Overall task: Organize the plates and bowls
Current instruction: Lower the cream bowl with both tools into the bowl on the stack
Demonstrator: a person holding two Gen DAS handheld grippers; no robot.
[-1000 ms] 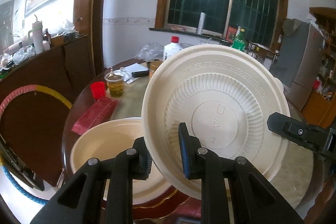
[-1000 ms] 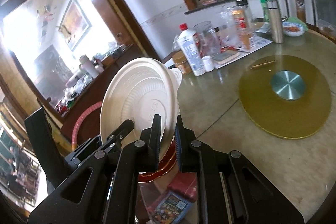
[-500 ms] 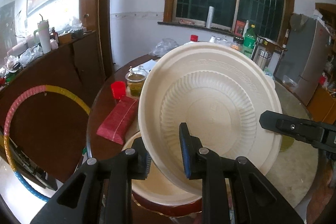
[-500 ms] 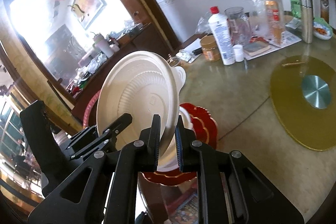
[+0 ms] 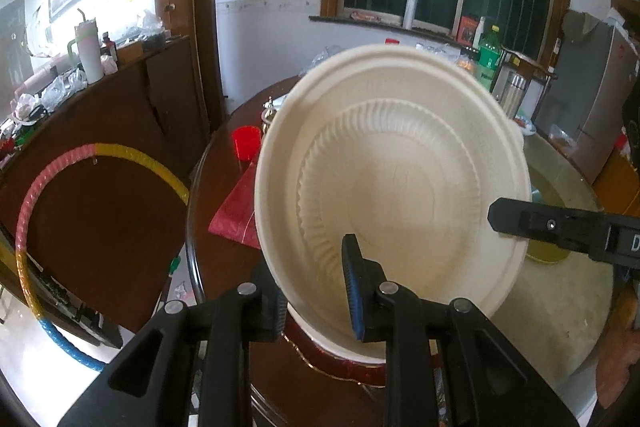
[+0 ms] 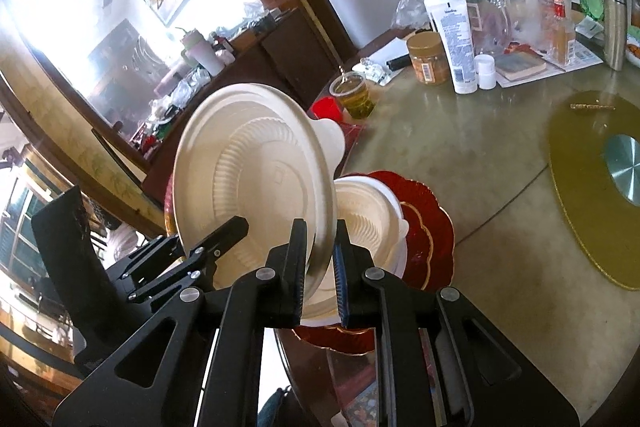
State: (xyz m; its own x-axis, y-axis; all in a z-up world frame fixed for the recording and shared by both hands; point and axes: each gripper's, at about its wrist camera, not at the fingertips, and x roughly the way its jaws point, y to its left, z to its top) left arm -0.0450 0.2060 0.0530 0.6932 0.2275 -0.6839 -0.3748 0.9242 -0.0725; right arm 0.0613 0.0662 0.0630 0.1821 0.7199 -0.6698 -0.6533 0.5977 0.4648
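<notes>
A cream plastic plate (image 5: 392, 163) with a ribbed ring stands tilted on edge above the table, gripped from two sides. My left gripper (image 5: 314, 295) is shut on its lower rim. The right gripper (image 6: 320, 267) is shut on the rim of this cream plate (image 6: 256, 179) too, and one of its fingers (image 5: 560, 227) reaches in from the right in the left wrist view. Below and just beyond the plate, a cream bowl (image 6: 364, 223) rests on a stack of gold-edged red plates (image 6: 428, 223). In the left wrist view the held plate hides most of that stack.
A red cup (image 6: 328, 109) and a plastic cup of tea (image 6: 354, 95) stand behind the stack, with a white bottle (image 6: 450, 35), a jar (image 6: 428, 59) and glassware further back. A gold turntable (image 6: 592, 195) lies to the right. A red packet (image 5: 236, 211) sits near the table's left edge, with a hoop (image 5: 36, 195) against the cabinet.
Both grippers have carried the plate sideways together, still gripping it. The bowl and red plates now show to the plate's right in the right wrist view and lie under it in the left.
</notes>
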